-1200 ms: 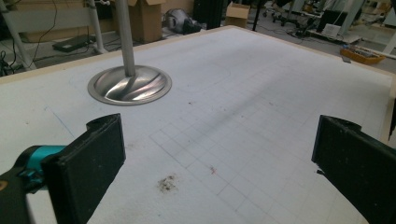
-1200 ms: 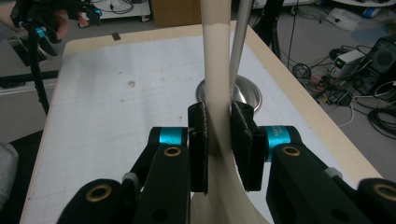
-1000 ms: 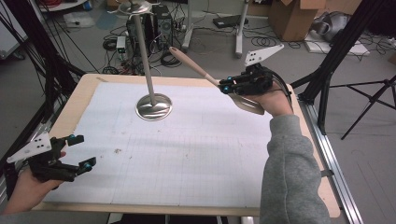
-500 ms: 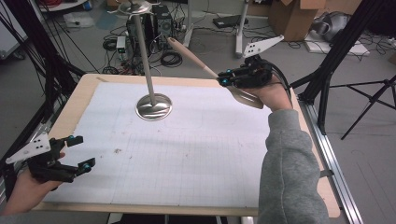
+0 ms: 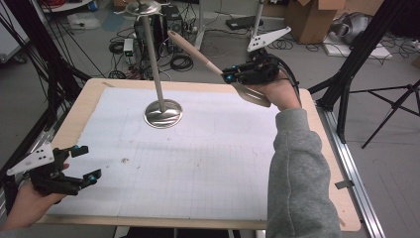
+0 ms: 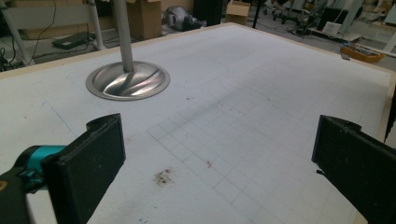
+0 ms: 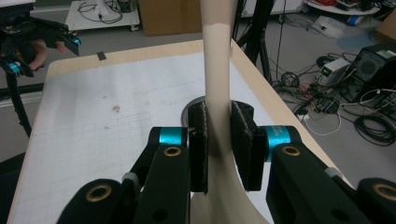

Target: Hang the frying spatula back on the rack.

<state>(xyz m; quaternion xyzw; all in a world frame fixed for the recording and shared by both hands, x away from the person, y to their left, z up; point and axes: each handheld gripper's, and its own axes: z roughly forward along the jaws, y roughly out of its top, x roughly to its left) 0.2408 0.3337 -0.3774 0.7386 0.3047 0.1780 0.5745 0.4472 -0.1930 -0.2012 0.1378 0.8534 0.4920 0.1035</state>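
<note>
Wooden spatula handle aslant toward stand

A metal stand sits near the worktop's far-left corner, pole upright from its round base. Grid paper covers the worktop; cardboard boxes and cables lie on the floor beyond.

High view: above the near edge, facing forward and down over the whole bench. Gripper views: low and close, looking along their jaws. All three share the metal stand's base.
</note>
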